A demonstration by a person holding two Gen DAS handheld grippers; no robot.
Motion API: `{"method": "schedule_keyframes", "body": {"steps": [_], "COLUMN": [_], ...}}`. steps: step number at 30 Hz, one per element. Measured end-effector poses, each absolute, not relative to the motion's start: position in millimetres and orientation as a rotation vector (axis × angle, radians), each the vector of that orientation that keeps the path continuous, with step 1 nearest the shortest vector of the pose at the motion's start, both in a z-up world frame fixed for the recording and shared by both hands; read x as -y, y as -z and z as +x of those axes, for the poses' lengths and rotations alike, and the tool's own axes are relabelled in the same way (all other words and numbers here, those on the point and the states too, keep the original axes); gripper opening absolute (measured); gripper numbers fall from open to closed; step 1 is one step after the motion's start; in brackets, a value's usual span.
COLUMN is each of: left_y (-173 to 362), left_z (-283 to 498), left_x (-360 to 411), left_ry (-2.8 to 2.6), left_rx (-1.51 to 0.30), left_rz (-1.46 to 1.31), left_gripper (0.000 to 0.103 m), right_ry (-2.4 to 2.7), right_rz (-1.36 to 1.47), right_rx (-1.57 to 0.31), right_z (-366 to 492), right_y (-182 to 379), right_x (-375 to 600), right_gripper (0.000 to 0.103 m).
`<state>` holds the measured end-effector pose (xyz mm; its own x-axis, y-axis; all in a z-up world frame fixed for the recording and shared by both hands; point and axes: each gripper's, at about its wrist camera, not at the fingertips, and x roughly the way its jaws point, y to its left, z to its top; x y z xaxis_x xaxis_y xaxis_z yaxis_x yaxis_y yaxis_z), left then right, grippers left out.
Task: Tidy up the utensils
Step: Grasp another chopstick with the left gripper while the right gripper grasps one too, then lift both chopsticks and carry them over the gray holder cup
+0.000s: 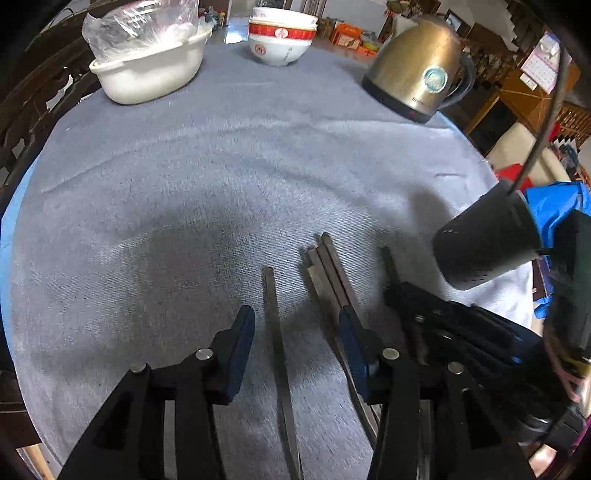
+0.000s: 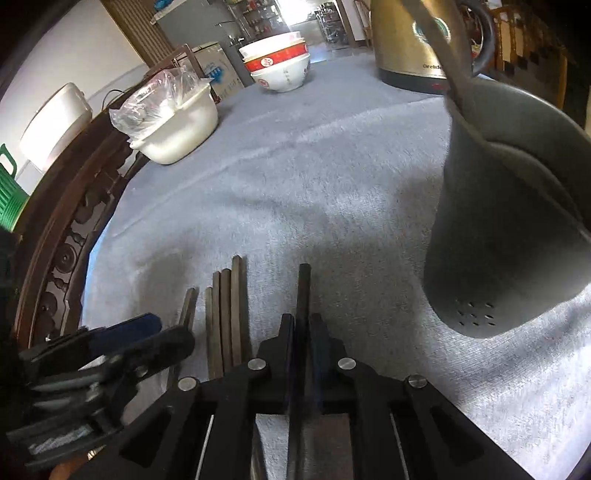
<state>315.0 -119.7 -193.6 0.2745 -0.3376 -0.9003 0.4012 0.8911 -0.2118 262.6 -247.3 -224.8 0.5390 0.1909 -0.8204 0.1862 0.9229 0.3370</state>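
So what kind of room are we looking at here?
Probably a home dining room: a cloth-covered table with stacked bowls, an electric kettle and chopsticks laid out on it.

Chopsticks on a grey cloth

Left gripper (image 1: 297,347) stands open over one chopstick (image 1: 275,332); a bundle (image 1: 328,269) lies beside, holder (image 1: 487,243) tilted right.

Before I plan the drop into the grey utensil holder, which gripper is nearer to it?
Right. The right gripper, shut on a chopstick, sits just beside the grey utensil holder. The left gripper, open over another chopstick, is farther away.
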Motion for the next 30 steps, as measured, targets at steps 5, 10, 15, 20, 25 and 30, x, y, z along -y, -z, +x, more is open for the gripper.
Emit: {"method": "schedule_keyframes", "body": {"steps": [5,10,15,20,25,30], "left_y": [206,204,203,206,207,202], "left_z": [321,325,321,321,329,333], "left_x": [126,129,128,131,125,114], "left_ry": [0.479,0.479,0.485,0.481,0.487,0.491], "left_rx": [-1.191,-1.199,-1.200,-1.186,-1.209,-1.201], "left_rz": [0.110,0.123,0.133,0.155,0.115,0.065], "left_gripper": [0.043,0.043,0.043,0.042,0.008,0.007], "right_ry": [-0.008,-0.022,-0.030,-0.018,-0.023,-0.058], "right_rz": [0.405,0.446,0.474,0.440,0.364,0.385], "right_rx": [-1.015,-1.015,-1.022,-1.033,-1.042,-0.959], "right_z": [249,240,239,251,257,244], "right_y": [225,227,228,226,220,199], "right_x": [255,262,266,263,256,259], "right_gripper": [0.009,0.010,0.010,0.010,0.008,0.008]}}
